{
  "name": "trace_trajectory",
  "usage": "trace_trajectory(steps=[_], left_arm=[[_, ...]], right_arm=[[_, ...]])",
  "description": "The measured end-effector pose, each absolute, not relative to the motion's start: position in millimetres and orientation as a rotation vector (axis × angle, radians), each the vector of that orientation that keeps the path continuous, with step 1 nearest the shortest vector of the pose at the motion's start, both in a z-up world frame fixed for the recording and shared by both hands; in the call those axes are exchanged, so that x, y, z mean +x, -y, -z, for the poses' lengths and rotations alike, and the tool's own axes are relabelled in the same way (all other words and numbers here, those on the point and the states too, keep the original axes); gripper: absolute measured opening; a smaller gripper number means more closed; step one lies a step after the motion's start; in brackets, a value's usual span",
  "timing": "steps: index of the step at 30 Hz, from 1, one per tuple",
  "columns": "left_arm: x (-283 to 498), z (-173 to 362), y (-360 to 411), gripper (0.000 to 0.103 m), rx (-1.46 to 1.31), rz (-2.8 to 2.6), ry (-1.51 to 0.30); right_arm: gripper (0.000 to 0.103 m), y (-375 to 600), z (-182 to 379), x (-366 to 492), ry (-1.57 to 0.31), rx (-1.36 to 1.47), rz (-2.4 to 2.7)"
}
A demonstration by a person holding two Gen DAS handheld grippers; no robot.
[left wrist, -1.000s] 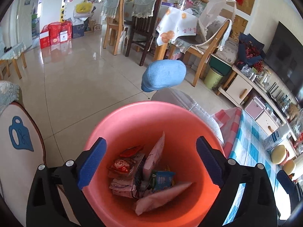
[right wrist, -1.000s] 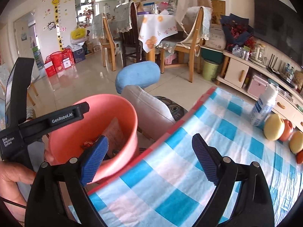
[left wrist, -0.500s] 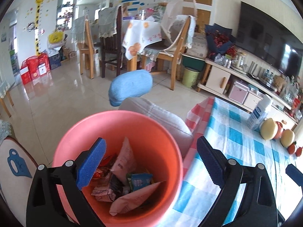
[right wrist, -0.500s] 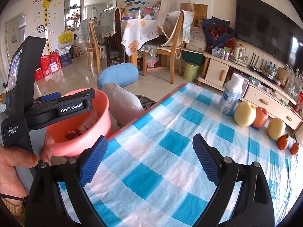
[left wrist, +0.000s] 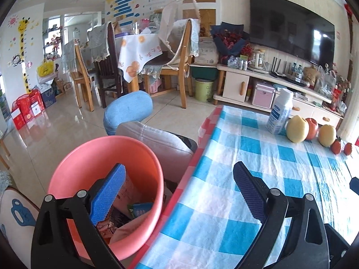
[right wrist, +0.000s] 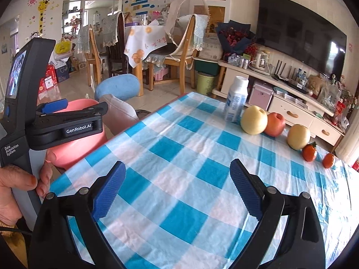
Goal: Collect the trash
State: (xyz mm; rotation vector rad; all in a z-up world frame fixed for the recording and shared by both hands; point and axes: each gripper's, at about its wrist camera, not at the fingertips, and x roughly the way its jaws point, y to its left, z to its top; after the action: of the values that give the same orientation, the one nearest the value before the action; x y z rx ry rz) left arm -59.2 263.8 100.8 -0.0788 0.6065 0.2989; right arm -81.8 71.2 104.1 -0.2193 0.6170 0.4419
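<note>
A coral-pink bucket sits low at the left edge of the table and holds several wrappers, among them a green packet and pink paper. My left gripper is open; its left finger hangs over the bucket's mouth and its right finger over the checked cloth. In the right wrist view the left gripper shows side-on, held by a hand, with the bucket behind it. My right gripper stands open above the blue-checked tablecloth, with nothing between its fingers.
At the cloth's far side stand a white bottle, two yellow pears, a red apple and two small oranges. A grey-and-blue chair stands behind the bucket. Dining chairs, a TV cabinet and a green bin lie beyond.
Both views have swung right, off the bucket and onto the table. The bucket slid to the lower left of the left wrist view; bottle and fruit came into sight. Both grippers stayed open.
</note>
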Motion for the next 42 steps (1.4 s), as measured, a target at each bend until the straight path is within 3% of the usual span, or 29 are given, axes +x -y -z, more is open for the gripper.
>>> trace_trajectory(steps=[17, 42], left_arm=[[-63, -98, -169, 0.096, 0.102, -0.161, -0.609], [-98, -119, -56, 0.096, 0.094, -0.024, -0.567]], right_arm=[[0.095, 13, -96, -102, -0.594, -0.169, -0.328], [0.095, 130, -126, -140, -0.432, -0.140, -0.145]])
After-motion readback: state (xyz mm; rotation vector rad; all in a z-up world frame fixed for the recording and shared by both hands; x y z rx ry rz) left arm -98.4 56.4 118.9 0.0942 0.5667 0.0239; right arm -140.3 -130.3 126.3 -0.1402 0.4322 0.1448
